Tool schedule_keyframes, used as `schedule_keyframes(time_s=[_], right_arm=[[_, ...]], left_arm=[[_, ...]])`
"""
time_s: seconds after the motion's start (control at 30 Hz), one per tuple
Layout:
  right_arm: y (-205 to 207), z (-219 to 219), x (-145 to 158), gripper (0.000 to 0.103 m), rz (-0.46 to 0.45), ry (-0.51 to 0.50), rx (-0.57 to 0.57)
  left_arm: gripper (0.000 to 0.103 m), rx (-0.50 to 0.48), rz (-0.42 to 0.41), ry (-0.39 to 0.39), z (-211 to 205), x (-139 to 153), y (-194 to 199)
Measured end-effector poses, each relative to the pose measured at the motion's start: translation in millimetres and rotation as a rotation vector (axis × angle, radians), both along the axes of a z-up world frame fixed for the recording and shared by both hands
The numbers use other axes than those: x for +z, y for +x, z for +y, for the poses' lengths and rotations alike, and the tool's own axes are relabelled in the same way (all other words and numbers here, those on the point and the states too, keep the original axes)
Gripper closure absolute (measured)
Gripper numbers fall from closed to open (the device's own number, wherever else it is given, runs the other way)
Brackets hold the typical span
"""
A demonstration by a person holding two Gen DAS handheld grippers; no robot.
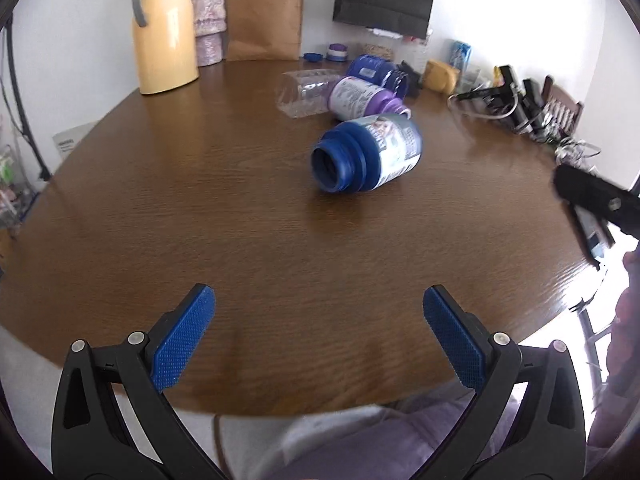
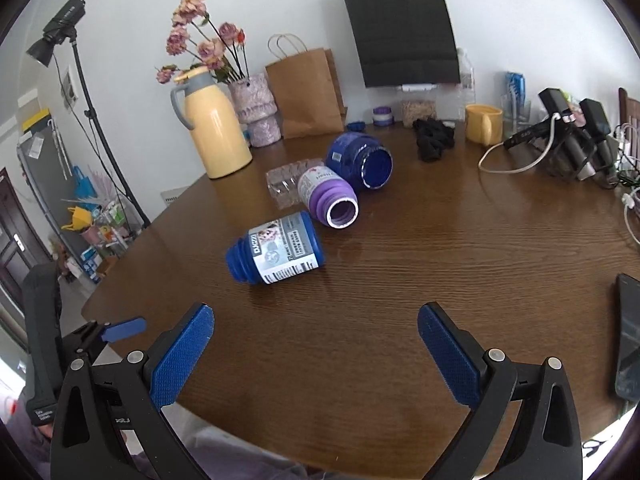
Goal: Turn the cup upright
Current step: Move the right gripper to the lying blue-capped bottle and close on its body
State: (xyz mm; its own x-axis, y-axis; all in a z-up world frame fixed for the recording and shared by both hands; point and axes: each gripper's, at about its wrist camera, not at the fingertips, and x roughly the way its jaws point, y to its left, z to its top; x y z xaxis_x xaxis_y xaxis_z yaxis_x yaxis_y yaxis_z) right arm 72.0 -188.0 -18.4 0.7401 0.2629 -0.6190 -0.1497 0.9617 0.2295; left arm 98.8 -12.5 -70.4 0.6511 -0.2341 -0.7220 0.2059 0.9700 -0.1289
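Both the left gripper [image 1: 319,334] and right gripper [image 2: 315,350] hung with jaws spread wide, holding nothing, near the table [image 2: 400,280] edge. The nearest blue bottle [image 2: 276,254] lay on its side well ahead, the purple bottle [image 2: 328,198] just behind it. Being round, it would likely roll away if one finger touched first

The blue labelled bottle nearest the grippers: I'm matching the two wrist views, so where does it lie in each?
Left wrist: blue labelled bottle lies on its side right of centre, mouth toward the camera.
Right wrist: same bottle lies left of centre, mouth pointing left.
Shared landmark: yellow thermos jug at the table's far left.
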Motion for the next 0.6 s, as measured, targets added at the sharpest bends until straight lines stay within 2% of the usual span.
schedule_keyframes(time_s=[0.1,0.17,0.27,0.4,0.47,0.53,0.6], right_arm=[[27,0,-6,0.015,0.035,0.018,0.024],[47,2,-9,0.035,0.059,0.024,0.036],[81,7,-13,0.047,0.08,0.032,0.062],[120,12,-23,0.06,0.107,0.075,0.093],[133,13,-30,0.066,0.133,0.116,0.116],[142,13,-36,0.068,0.152,0.174,0.141],[143,13,-39,0.068,0.172,0.212,0.159]], left_arm=[[0.0,-0.023,-0.021,-0.031,-7,0,13],[0.0,-0.042,-0.012,-0.053,-13,0,24],[0.0,-0.064,0.029,-0.086,-21,-3,42],[0.007,-0.09,0.07,-0.118,-25,-8,59],[0.017,-0.097,0.098,-0.136,-25,-11,65],[0.025,-0.103,0.136,-0.156,-23,-16,69],[0.029,-0.096,0.142,-0.169,-20,-15,70]])
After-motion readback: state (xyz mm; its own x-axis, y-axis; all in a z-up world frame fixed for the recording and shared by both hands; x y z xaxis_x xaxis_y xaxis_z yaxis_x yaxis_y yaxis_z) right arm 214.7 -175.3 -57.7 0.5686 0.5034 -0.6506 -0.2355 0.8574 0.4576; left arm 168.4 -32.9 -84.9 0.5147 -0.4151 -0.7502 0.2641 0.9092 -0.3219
